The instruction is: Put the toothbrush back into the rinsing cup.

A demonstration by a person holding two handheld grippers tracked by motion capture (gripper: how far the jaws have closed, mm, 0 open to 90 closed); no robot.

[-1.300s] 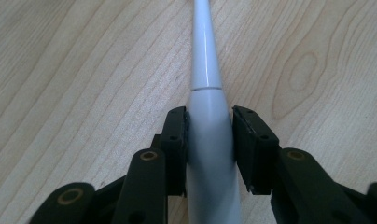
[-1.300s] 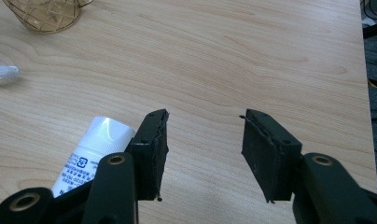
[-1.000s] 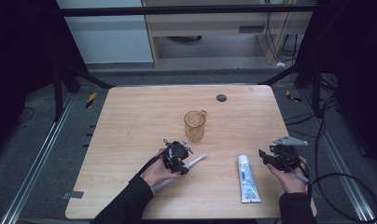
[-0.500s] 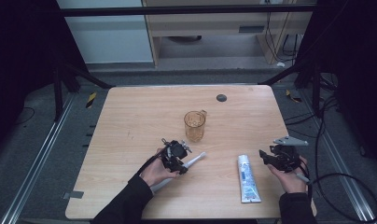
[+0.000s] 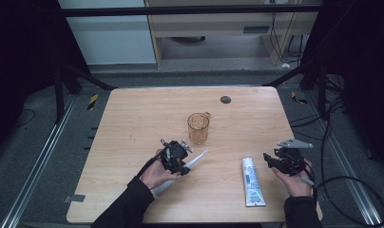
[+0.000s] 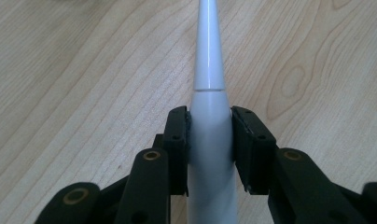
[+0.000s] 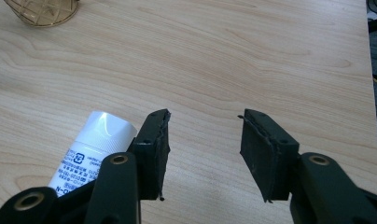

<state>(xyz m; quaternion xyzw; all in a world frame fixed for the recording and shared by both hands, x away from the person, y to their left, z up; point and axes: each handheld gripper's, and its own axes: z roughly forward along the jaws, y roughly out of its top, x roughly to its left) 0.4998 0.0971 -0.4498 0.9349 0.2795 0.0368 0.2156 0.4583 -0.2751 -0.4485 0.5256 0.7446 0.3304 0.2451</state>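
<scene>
A white, tapering electric-toothbrush-like handle [image 6: 210,140] lies low over the wooden table [image 5: 147,118]; my left gripper [image 5: 180,164] is shut on its thick part, both pads [image 6: 177,140] pressing its sides, its thin end [image 5: 202,154] pointing toward the amber cup [image 5: 198,127]. In the high view the handle's other end [image 5: 161,187] sticks out under the hand. A white toothpaste tube [image 5: 252,183] lies flat at the front right, also seen as the toothpaste tube [image 7: 91,151] beside the left jaw. My right gripper [image 5: 271,160] hovers just right of it, open, nothing between its fingers [image 7: 266,154].
The amber cup [image 7: 42,11] stands near the table's middle. A small dark round disc [image 5: 225,99] lies near the far edge. Cables [image 5: 342,180] trail off the table's right side. Metal rails and a cabinet stand beyond the table.
</scene>
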